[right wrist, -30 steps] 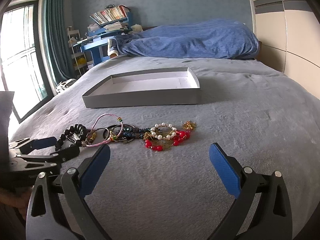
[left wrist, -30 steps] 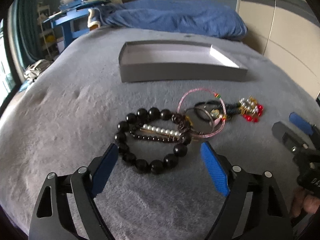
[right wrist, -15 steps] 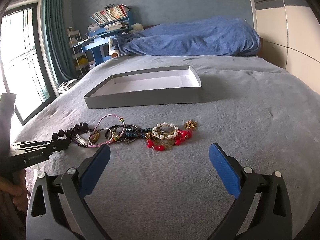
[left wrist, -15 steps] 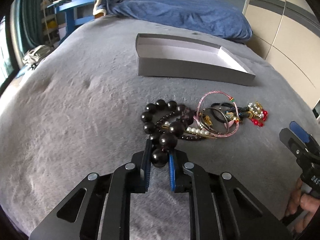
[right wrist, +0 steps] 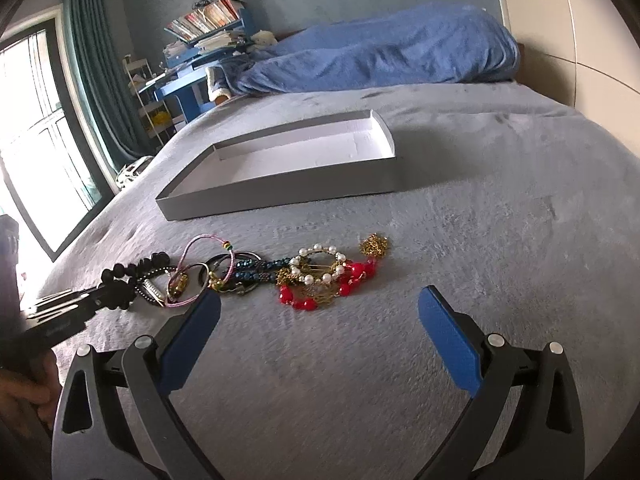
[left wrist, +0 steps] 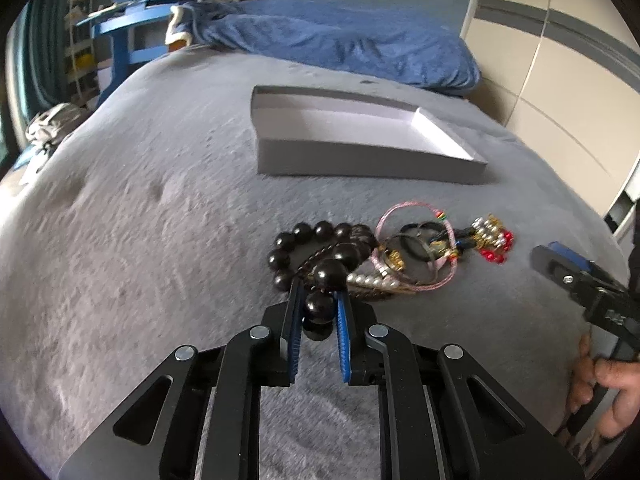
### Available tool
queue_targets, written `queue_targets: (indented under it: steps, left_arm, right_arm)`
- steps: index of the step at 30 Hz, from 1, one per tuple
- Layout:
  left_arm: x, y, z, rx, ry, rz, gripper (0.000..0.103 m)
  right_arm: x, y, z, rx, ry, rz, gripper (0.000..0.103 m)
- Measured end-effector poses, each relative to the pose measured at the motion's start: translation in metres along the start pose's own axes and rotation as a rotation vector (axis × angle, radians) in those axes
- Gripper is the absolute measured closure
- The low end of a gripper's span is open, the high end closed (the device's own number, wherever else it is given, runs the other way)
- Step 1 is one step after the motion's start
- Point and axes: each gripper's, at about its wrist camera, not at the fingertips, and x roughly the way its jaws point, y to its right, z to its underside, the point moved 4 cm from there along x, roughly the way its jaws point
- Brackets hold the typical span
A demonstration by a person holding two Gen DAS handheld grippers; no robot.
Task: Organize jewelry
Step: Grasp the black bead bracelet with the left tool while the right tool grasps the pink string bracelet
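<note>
A pile of jewelry lies on the grey bedspread (left wrist: 120,240). My left gripper (left wrist: 318,300) is shut on the black bead bracelet (left wrist: 320,248), its blue pads pinching one big bead. Beside it lie a pearl strand (left wrist: 366,280), a pink cord bangle (left wrist: 416,248) and a red bead piece (left wrist: 496,250). In the right wrist view the black bead bracelet (right wrist: 120,280) is at the left, the pearl ring (right wrist: 318,262) and red beads (right wrist: 352,280) in the middle. My right gripper (right wrist: 320,312) stands open a little short of the red beads, nothing between its fingers.
A shallow grey box (left wrist: 360,160) (right wrist: 280,192) with a white inside sits beyond the pile. A blue duvet (left wrist: 340,44) is heaped at the far end of the bed. A blue desk (left wrist: 120,36) and a window (right wrist: 32,128) are at the left.
My left gripper closed on a bead of the black bracelet and drew it toward itself, bunching the loop. The right gripper view has rolled and shifted slightly; its jaws stayed open.
</note>
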Motion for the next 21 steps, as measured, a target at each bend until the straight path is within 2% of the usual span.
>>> queue_targets:
  steps: [4, 9, 17, 20, 21]
  left_arm:
    - [-0.008, -0.002, -0.007, -0.023, 0.039, 0.025, 0.088]
    - [-0.018, -0.009, -0.015, -0.047, 0.081, 0.037, 0.088]
    - [-0.029, -0.018, -0.023, -0.077, 0.104, 0.054, 0.088]
    - [-0.033, -0.020, -0.026, -0.079, 0.106, 0.059, 0.088]
    - [-0.033, -0.020, -0.027, -0.078, 0.104, 0.060, 0.088]
  right_arm:
    - [0.005, -0.003, -0.004, -0.010, -0.022, -0.012, 0.021]
    - [0.015, -0.028, -0.014, -0.072, -0.034, -0.087, 0.024]
    - [0.059, -0.061, -0.035, -0.179, -0.128, -0.165, 0.033]
    - [0.078, -0.066, -0.037, -0.210, -0.190, -0.181, 0.050]
    - [0.081, -0.068, -0.037, -0.217, -0.201, -0.184, 0.061]
